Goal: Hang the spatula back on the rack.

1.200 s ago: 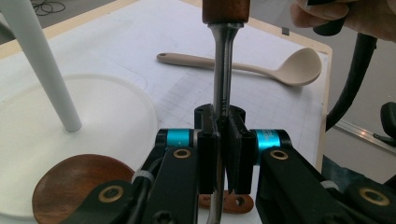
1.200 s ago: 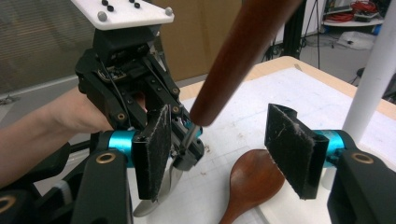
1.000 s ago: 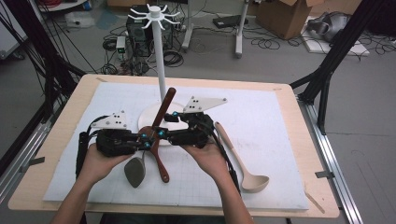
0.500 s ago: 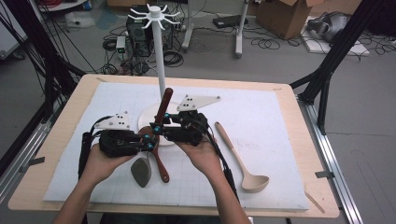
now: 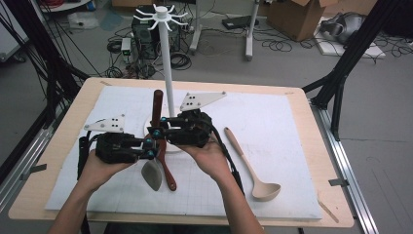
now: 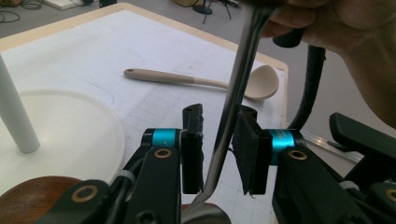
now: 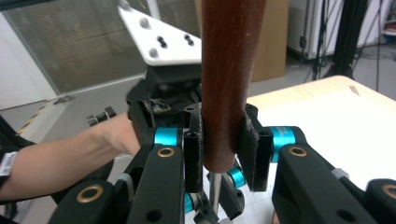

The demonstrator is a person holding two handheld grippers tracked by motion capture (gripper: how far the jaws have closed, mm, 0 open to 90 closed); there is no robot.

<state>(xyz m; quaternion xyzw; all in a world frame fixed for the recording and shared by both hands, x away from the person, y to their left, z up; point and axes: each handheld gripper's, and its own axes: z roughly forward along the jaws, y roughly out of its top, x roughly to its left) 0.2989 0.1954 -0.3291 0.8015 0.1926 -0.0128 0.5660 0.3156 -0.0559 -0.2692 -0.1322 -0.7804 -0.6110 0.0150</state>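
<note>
Worktop [image 5: 311,146] of pale wood, covered by a white gridded mat [image 5: 272,126], stands on a grey floor strewn with cables, with black frame struts at both sides and a cardboard box [image 5: 292,14] at the back. On the mat stands a white rack with a round base and a tall pole topped by hooks [image 5: 168,58]. A beige silicone ladle [image 5: 253,168] lies flat on the mat to the right of the hands, well apart from the rack.

Between the two hands, a utensil with a dark brown wooden handle, a thin metal shank and a grey head [image 5: 157,105] is held tilted, handle up beside the pole and grey head down near the mat. A second brown wooden spoon [image 5: 167,170] lies on the mat just beside that head.

The left gripper [image 5: 152,147] has just been opening: in the left gripper view its jaws stand slightly apart around the metal shank [image 6: 233,107], one pad near it, the other clear. The right gripper [image 5: 158,126] has just been closing, and in the right gripper view its jaws are clamped on the lower end of the wooden handle [image 7: 229,70], pads pressed against both sides.
</note>
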